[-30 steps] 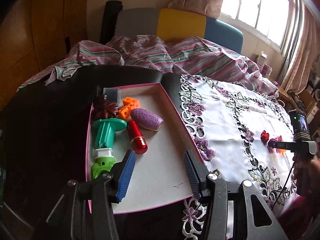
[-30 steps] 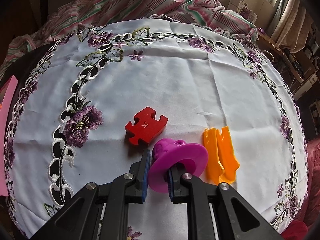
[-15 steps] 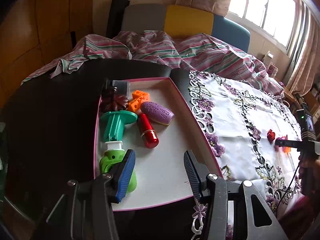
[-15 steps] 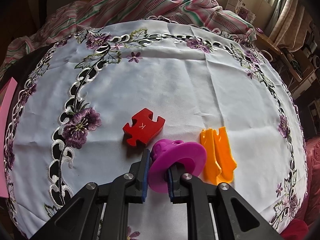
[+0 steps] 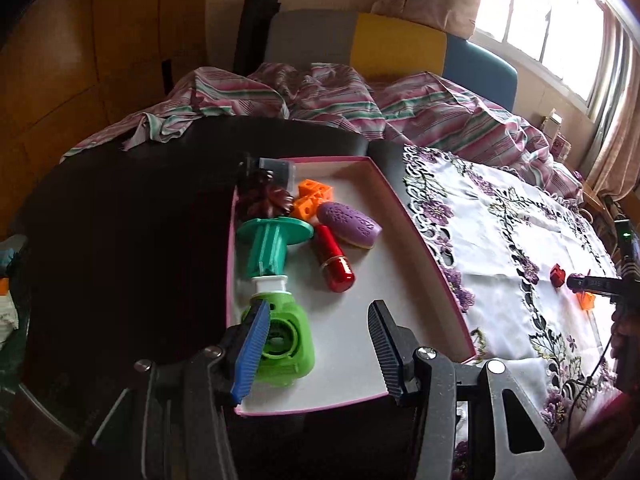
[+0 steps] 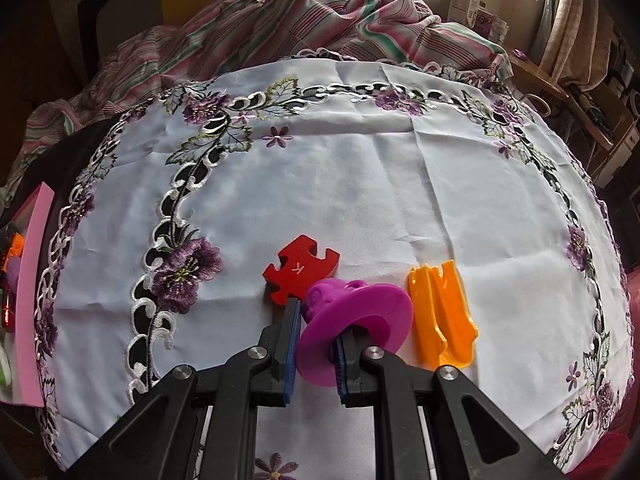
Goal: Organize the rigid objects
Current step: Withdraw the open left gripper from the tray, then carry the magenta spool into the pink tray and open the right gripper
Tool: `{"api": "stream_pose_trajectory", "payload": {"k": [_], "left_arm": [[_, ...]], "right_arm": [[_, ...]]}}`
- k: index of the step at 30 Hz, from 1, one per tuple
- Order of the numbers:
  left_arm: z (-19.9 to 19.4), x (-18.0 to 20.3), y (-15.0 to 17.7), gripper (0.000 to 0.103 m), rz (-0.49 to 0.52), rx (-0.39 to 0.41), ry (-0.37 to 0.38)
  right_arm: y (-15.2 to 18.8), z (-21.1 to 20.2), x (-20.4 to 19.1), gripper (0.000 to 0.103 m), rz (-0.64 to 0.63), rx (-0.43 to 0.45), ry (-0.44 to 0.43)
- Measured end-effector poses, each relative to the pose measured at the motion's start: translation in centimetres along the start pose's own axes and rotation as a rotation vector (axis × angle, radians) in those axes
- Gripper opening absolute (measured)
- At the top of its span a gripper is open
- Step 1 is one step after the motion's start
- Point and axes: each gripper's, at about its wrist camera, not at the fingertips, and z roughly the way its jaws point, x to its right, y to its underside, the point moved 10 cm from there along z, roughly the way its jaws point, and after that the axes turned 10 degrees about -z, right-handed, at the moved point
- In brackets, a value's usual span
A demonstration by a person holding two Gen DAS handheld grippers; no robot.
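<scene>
Right gripper clenched on magenta flanged piece, over the embroidered cloth, beside red puzzle block. Left gripper released, empty, above pink tray near green piece.

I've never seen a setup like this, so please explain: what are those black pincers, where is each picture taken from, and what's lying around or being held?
A person holds a two-finger grasping tool in each hand; a camera on each looks along its fingers. The left tool is open and empty above a pink-rimmed tray that holds a green toy, a teal spool and a red cylinder. The right tool is shut on a magenta spool, over the embroidered cloth, next to a red puzzle piece and an orange piece.
</scene>
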Motion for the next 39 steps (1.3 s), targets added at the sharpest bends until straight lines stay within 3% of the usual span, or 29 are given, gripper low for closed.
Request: {"api": "stream_pose_trajectory", "payload": {"k": [13,19,27,34,39], "left_arm": [[-0.1,-2.3,0.1,0.052,-0.029,0.0,-0.017],[0.2,-2.9,0.2,0.052,-0.047,-0.008,-0.015],[0.1,-3.9,0.4,0.052,-0.062,-0.011,-0.021],[-0.2,-5.1,0.1,0.052,-0.083,-0.004,-0.03],[-0.4,-6.0,0.1,0.052,-0.099,-0.005,-0.036]], "right_arm": [[0.0,-0.8,-3.0,0.014,-0.099,0.006,-0.043],[-0.8,-3.2,-6.9,0.014,-0.163,0.058,-0.101],[-1.9,-6.1,-15.3,0.014,-0.267,0.115,-0.248],[-2.0,-9.3,-26.6,0.014,-0.41,0.152,-0.457],[-1.8,-9.2,-33.2,0.014,-0.509,0.147,-0.528]]}}
